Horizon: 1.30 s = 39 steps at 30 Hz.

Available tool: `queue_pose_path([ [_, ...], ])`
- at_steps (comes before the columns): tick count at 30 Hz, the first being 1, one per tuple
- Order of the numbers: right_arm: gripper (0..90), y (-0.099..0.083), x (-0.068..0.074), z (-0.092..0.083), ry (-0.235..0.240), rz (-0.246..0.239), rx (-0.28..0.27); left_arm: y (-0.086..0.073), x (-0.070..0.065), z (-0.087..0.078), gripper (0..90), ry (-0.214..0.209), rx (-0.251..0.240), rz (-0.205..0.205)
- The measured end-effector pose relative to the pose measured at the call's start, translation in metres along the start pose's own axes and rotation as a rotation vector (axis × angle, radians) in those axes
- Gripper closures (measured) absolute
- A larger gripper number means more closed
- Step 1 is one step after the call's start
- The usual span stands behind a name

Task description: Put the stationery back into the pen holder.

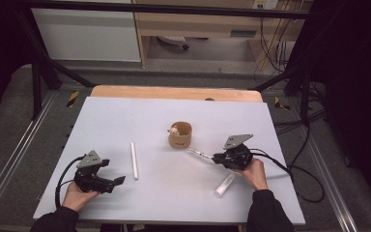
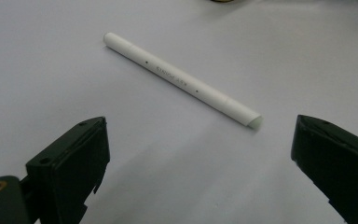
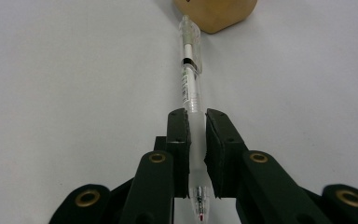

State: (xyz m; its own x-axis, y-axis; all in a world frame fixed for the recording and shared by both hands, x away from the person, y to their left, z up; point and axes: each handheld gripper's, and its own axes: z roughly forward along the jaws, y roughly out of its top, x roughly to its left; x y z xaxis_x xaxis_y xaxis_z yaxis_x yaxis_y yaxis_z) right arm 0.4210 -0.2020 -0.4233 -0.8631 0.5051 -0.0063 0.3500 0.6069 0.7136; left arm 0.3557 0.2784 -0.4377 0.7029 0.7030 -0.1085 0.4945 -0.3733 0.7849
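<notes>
Pen (image 3: 192, 93) is clamped in the right gripper (image 3: 196, 154), its far end just beside the wooden cup (image 1: 180, 135) mid-tabletop; dropping it in remains. Left gripper (image 2: 200, 154) gapes wide near the white pen (image 2: 182, 79), not yet picked up

grey floor (image 1: 9, 145), black frame bars (image 1: 38, 72), wooden shelf unit (image 1: 198, 24), white cabinet (image 1: 87, 34), trailing cables (image 1: 275, 43)

Left gripper (image 1: 118, 180) and right gripper (image 1: 216, 158): black bodies, each topped by a grey three-cornered plate (image 1: 238, 140) behind the fingers. Black cable (image 1: 280, 166) trails rearward from each. Fingers (image 3: 221, 140) flat, blocky, matte black; brass-coloured rings (image 3: 258, 157) sit just behind them on the linkage arms. Person's sleeves (image 1: 268, 212) black.
</notes>
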Motion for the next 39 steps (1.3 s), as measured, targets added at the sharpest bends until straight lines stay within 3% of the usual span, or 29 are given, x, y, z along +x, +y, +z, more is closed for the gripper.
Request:
queue_pose_path([
  [17, 80.4, 0.022, 0.025, -0.006, 0.048, -0.033, -0.005, 0.007, -0.011, 0.006, 4.3, -0.012, 0.010, 0.047],
  [30, 80.3, 0.048, 0.040, -0.014, 0.079, -0.050, -0.009, 0.020, -0.024, 0.011, 4.3, -0.021, 0.017, 0.113],
  [39, 80.4, 0.057, 0.053, -0.014, 0.108, -0.077, 0.018, 0.036, -0.043, 0.015, 4.5, -0.012, 0.034, 0.218],
])
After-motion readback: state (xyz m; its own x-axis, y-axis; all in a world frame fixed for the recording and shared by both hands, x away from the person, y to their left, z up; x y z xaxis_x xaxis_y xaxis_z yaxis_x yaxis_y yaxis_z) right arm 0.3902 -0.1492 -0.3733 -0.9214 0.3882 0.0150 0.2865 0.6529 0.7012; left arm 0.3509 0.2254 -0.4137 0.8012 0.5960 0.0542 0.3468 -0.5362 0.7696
